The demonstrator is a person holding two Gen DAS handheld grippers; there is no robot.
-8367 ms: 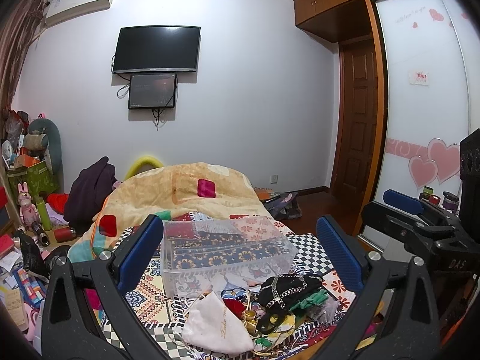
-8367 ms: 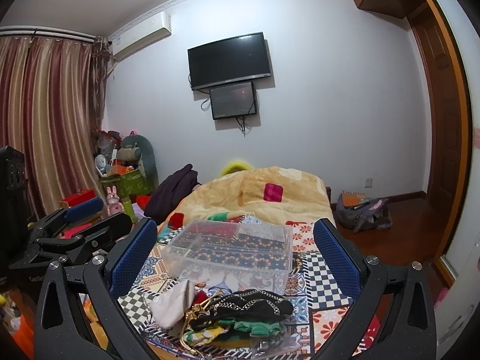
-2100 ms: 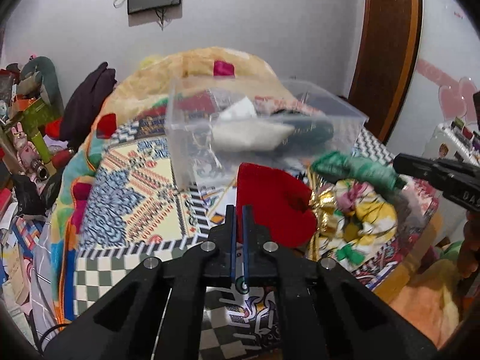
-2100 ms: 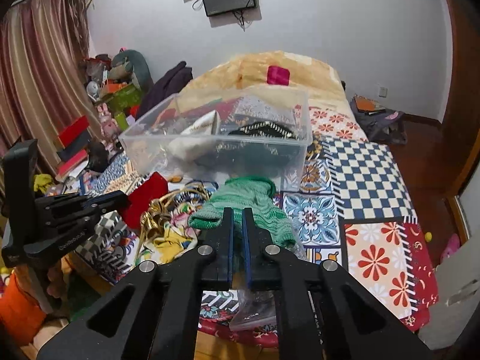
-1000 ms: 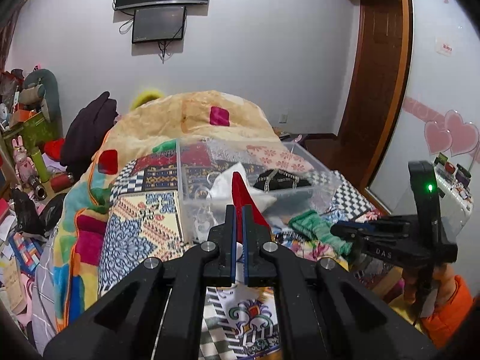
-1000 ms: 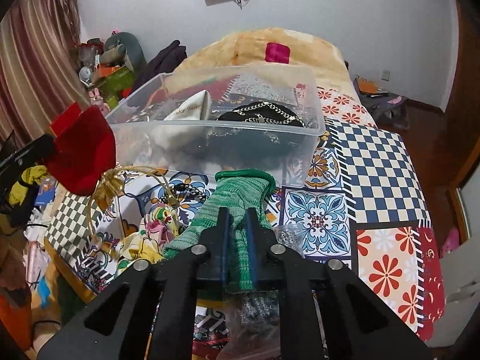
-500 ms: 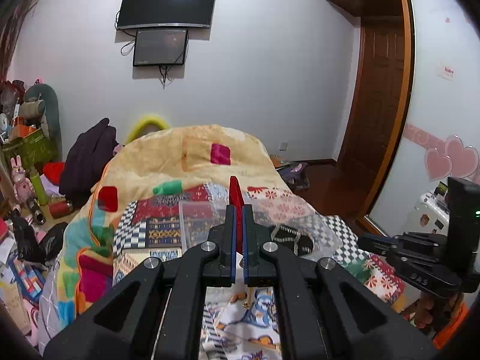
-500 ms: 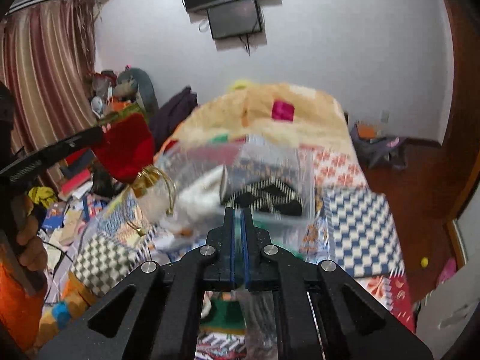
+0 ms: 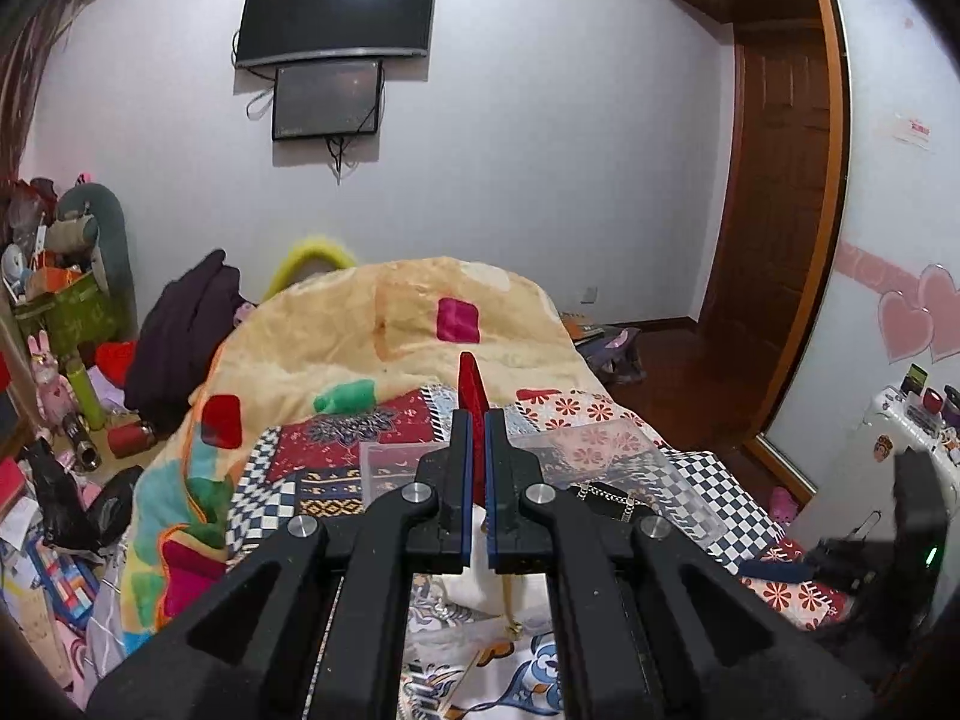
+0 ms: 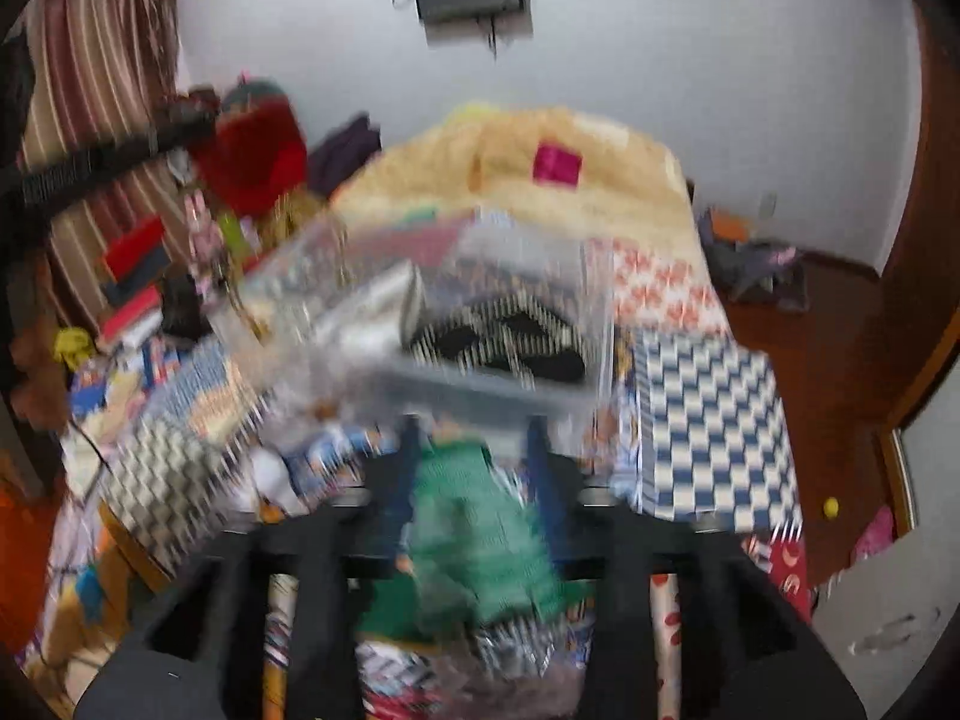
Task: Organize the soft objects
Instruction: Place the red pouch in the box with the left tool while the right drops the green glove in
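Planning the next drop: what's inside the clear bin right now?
Inside the clear bin: a black chain-trimmed bag and a white pouch. The right view is blurred, and the left gripper covers the bin's middle.

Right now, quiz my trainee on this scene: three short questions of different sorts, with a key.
1. True or false: the left gripper is shut on the red pouch.
2. What lies in the clear bin? A) a black bag B) a bottle C) a book
3. Fill in: the cloth between the fingers of the right gripper is ___.
Key: 1 true; 2 A; 3 green.
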